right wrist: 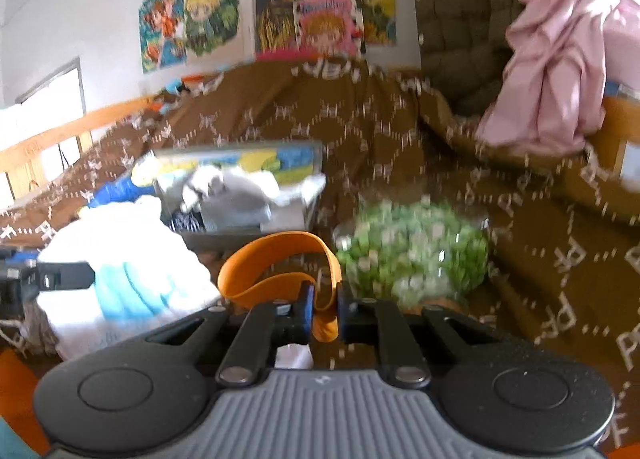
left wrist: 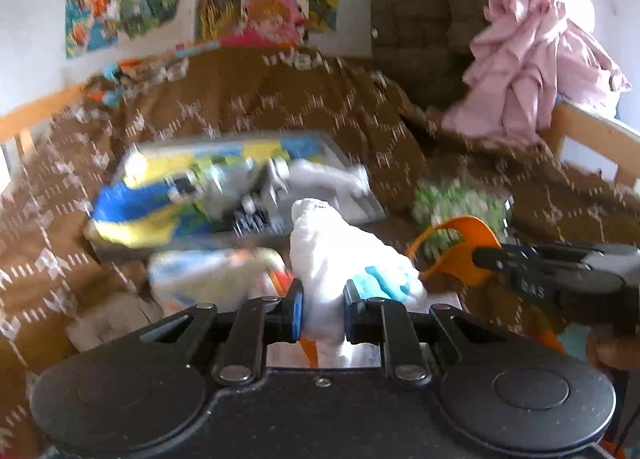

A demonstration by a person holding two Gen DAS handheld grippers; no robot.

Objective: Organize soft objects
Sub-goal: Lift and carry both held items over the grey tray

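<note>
A white soft bundle with a light-blue patch (left wrist: 336,255) sits between the blue pads of my left gripper (left wrist: 323,301), which is shut on it. In the right wrist view the same bundle (right wrist: 120,259) lies at the left, with the left gripper (right wrist: 60,277) reaching into it. My right gripper (right wrist: 323,313) is shut on an orange strap loop (right wrist: 276,253). That strap (left wrist: 472,231) and the right gripper (left wrist: 486,259) also show at the right of the left wrist view. Whether the strap belongs to the white bundle I cannot tell. Both views are blurred.
On the brown patterned bedspread (left wrist: 280,99) stands a grey box with a colourful lid (left wrist: 192,187) holding grey-white soft things (right wrist: 236,191). A green-and-white bundle (right wrist: 412,255) lies right of the strap. A pink garment (left wrist: 532,71) and a brown quilted jacket (left wrist: 424,11) hang at the back right.
</note>
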